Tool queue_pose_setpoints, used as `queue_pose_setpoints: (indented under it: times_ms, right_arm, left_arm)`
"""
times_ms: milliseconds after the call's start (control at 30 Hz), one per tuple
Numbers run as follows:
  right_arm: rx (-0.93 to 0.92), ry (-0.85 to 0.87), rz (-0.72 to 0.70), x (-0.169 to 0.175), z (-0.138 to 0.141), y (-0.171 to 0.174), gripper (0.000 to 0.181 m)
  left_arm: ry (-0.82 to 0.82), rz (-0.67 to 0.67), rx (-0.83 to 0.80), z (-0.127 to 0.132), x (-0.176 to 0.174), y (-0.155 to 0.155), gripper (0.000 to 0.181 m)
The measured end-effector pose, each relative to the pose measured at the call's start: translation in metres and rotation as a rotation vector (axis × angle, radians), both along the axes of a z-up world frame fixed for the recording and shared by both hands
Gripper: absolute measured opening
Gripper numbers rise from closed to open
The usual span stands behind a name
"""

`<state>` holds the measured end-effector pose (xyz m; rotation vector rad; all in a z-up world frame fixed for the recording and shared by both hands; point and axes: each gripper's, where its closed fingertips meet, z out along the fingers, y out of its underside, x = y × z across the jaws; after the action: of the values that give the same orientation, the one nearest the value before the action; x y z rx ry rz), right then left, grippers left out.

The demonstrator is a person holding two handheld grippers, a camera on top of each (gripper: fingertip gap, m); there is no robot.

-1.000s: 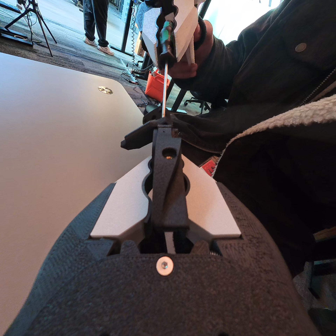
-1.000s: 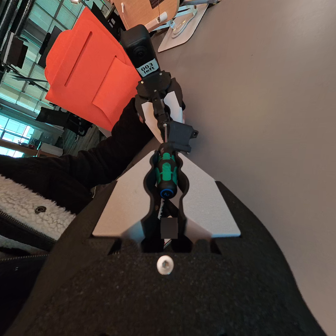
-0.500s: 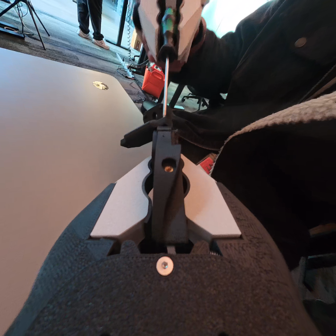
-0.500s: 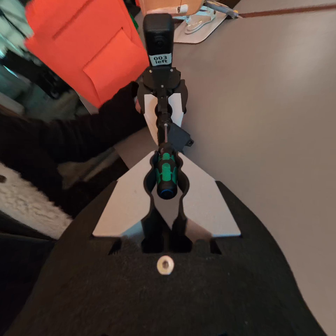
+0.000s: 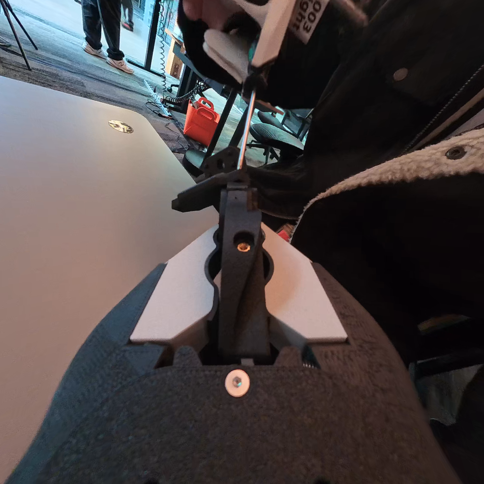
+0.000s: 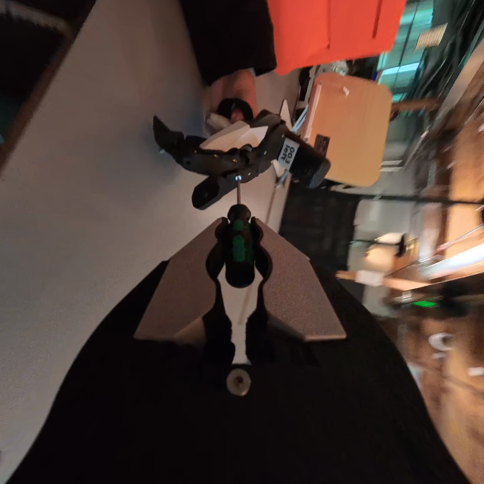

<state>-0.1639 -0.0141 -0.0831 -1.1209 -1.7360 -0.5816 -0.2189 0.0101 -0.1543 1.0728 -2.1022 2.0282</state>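
Left wrist view is pretty sharp in the middle, with daylight pouring in from the windows at the upper left and blowing out the floor there. The pale surface picks up a soft warm sheen, no hard shadows. There's a faint orange glow on the white fingers right of centre, and the jacket on the right sinks into near black. Fisheye bending along the edges, with slight smear at the lower left.

Right wrist view is way dimmer and heavily motion-blurred, worst down the right side. The lower half is almost solid black, and the screwdriver handle looks soft and mushy.
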Motion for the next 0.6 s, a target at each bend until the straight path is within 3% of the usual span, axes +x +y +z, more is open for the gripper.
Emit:
queue_pose_setpoints:
  times_ms: [100,233,333,433,533,600]
  right_arm:
    - [0.067,-0.076,0.025,-0.002,-0.002,-0.006,0.016]
    - [-0.082,0.161,-0.063,-0.001,0.007,-0.018,0.016]
    - [-0.258,0.545,-0.244,0.013,0.019,-0.018,0.016]
    - [-0.661,1.026,-0.505,0.022,0.005,-0.015,0.016]
    - [-1.072,1.487,-0.628,0.015,-0.003,-0.012,0.017]
    - [-1.193,1.638,-0.638,0.013,-0.005,-0.007,0.017]
  left_arm:
    - [-0.001,-0.012,0.0,0.0,0.0,-0.003,0.022]
    - [-0.011,0.003,-0.003,0.003,-0.002,0.002,0.022]
    - [-0.021,0.034,-0.011,0.005,0.002,0.007,0.022]
    - [-0.026,0.049,-0.005,0.005,0.004,0.009,0.022]
    - [-0.024,0.051,-0.003,0.004,0.004,0.009,0.022]
    - [-0.022,0.048,0.005,0.003,0.004,0.008,0.022]
